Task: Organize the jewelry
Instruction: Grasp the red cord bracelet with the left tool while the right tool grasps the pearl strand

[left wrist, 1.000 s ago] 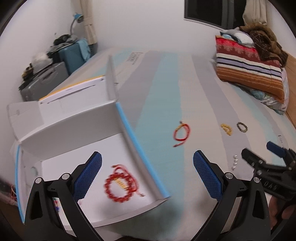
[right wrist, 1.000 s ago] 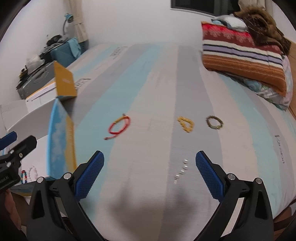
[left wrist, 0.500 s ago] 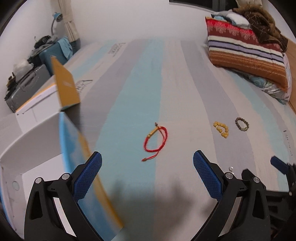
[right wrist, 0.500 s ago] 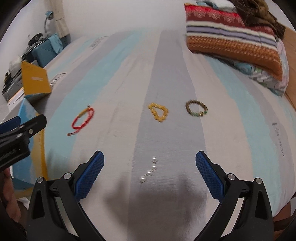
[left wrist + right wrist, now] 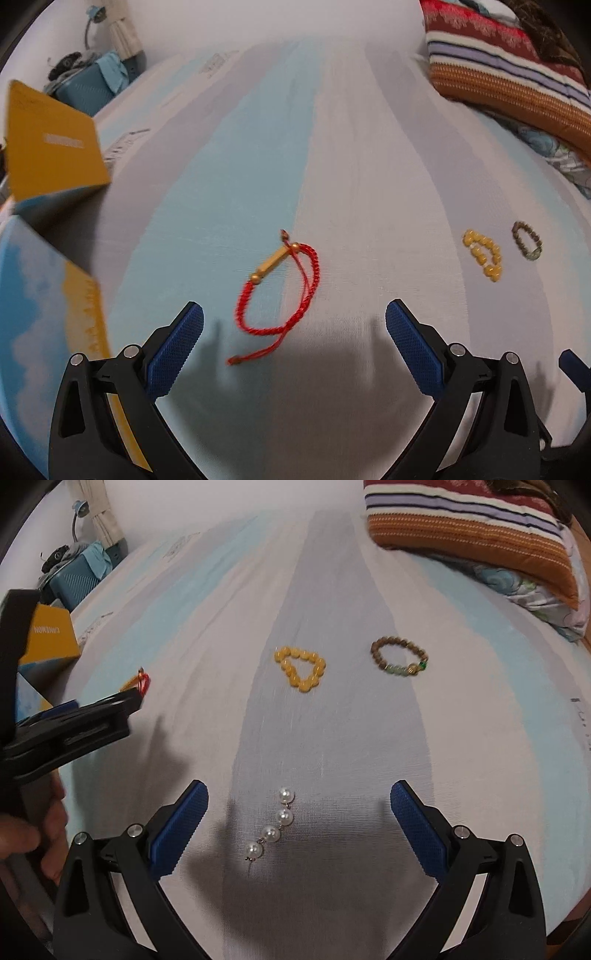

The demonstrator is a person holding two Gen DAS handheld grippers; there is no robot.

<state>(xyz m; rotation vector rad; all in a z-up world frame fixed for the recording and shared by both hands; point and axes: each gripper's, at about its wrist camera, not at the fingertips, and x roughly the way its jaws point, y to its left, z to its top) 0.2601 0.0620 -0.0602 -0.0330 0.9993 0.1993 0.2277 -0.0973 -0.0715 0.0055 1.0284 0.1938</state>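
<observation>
Currently both grippers are wide open and empty: left gripper straddles the red cord bracelet on the bed; right gripper straddles the pearl strand. Risk: closing may pinch the sheet, or pearls may slip out.

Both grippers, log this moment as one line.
left gripper: open, over red cord bracelet | right gripper: open, over pearl strand | nothing held

A bed in blue, grey and white stripes filled the view ahead. Far right lay a folded striped blanket — red, white, orange. Far left, against the pale wall, stood a teal suitcase — a desk lamp behind it.
</observation>
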